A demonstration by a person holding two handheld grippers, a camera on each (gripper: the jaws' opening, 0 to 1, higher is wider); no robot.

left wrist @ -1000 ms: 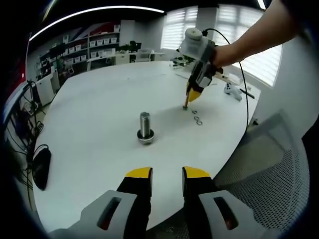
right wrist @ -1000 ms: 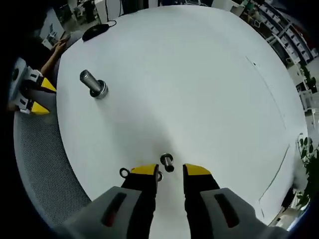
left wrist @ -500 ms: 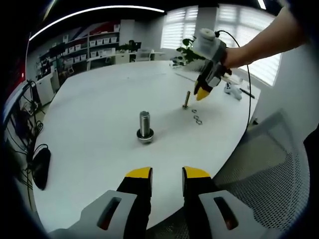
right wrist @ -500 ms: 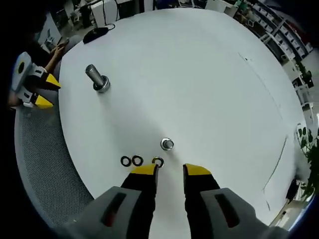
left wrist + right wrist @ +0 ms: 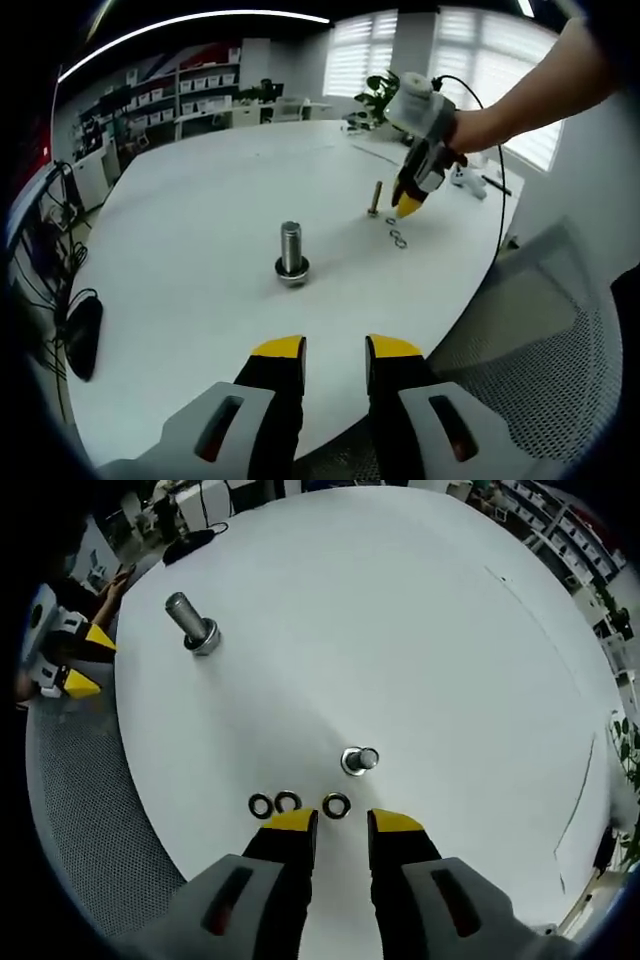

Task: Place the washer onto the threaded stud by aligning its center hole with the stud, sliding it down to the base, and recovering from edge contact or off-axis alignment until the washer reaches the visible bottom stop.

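Right gripper view: right gripper (image 5: 343,823) jaws parted, holding nothing, just above three loose washers (image 5: 287,803) lying in a row on the white table (image 5: 400,630); beyond them the slim threaded stud (image 5: 360,760) stands bare, so nothing is picked or threaded yet. Farther off stands a thick bolt (image 5: 188,625); the left gripper (image 5: 335,348) idles released at the table edge.

A white round table (image 5: 420,610) is seen bearing a thick bolt (image 5: 188,624), a slim stud (image 5: 360,760) and three washers (image 5: 288,803) lined up beside the stud
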